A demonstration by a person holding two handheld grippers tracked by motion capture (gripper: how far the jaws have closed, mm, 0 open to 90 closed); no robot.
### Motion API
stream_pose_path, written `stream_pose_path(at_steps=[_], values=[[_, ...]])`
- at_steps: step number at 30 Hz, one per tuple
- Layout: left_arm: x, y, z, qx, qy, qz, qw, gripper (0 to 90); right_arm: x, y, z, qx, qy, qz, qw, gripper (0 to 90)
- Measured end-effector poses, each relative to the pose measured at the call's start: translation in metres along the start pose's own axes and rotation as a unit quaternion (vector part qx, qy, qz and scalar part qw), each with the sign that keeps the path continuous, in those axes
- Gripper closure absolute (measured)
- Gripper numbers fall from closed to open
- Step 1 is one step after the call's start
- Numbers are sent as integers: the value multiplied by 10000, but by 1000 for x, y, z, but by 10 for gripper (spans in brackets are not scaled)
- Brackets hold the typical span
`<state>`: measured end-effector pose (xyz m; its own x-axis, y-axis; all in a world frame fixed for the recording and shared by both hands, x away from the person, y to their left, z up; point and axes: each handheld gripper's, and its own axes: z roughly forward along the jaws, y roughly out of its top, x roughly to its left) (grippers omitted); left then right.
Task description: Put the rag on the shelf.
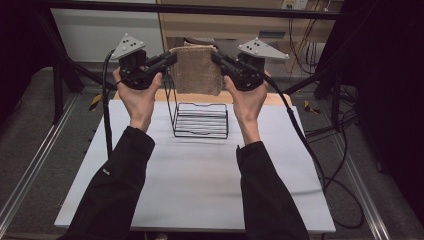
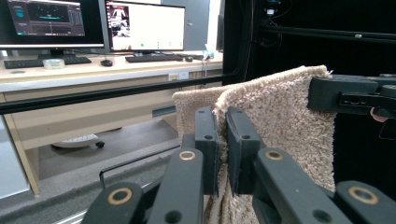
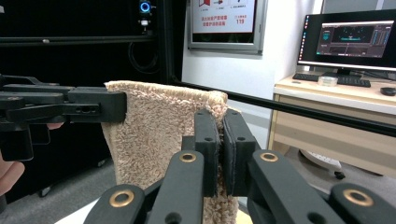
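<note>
A beige shaggy towel [image 1: 196, 70] hangs folded in the air above a black wire rack [image 1: 201, 120] on the white table. My left gripper [image 1: 172, 58] is shut on the towel's upper left corner, and my right gripper [image 1: 216, 56] is shut on its upper right corner. In the left gripper view the jaws pinch the towel [image 2: 275, 116] edge at my left gripper [image 2: 222, 122]. Across the cloth the other gripper [image 2: 348, 95] holds the far corner. In the right gripper view my right gripper [image 3: 221, 125] clamps the towel [image 3: 154, 135].
The white tabletop [image 1: 200, 175] spreads in front of the rack. A black frame bar [image 1: 200, 10] crosses behind the towel. Cables [image 1: 325, 165] trail off the table's right side. A desk with monitors [image 2: 93, 23] stands beyond.
</note>
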<state>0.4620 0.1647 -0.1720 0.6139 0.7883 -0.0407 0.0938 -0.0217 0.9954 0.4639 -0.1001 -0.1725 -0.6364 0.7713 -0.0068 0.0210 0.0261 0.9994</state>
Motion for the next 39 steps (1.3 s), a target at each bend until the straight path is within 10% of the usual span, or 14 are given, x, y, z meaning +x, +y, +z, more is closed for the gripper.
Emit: stream_pose_path(at_steps=[39], values=[[30, 3, 47, 138, 189, 78, 9997, 841, -40, -3, 56, 161, -260, -25, 9995, 865]])
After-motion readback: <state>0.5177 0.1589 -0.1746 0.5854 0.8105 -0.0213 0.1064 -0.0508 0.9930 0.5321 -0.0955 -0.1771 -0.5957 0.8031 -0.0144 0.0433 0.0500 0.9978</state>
